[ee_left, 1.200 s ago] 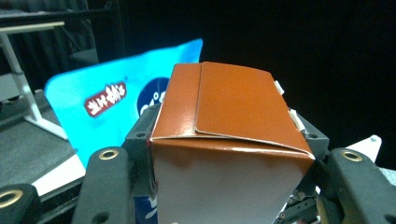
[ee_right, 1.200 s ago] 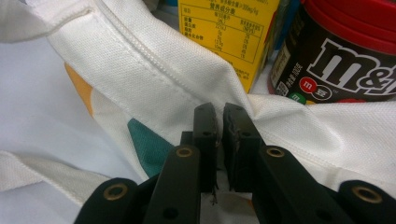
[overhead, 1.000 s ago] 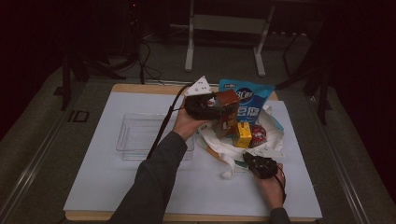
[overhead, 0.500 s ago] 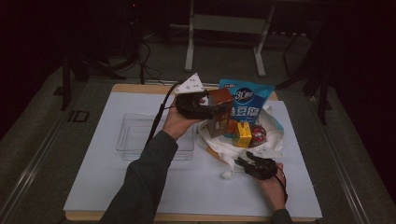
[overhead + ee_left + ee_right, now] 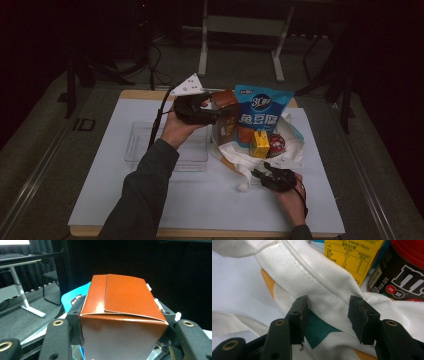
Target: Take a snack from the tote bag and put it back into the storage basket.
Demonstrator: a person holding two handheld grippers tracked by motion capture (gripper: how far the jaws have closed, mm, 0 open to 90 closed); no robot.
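Clear plastic tray (image 5: 150,145) empty on the table. Left gripper (image 5: 216,116), fingers clamped on brown cardboard carton (image 5: 225,116), lifted clear of white cloth bag (image 5: 287,162); unpacking under way. Right gripper (image 5: 257,173), fingers just spread, bag hem loose between.

Left tool (image 5: 220,116) raised, forearm stretched forward, jaws clamped across a load. Right tool (image 5: 261,173) low near the table edge, hand (image 5: 290,197) behind it; jaws just opened, pads pressing nothing.
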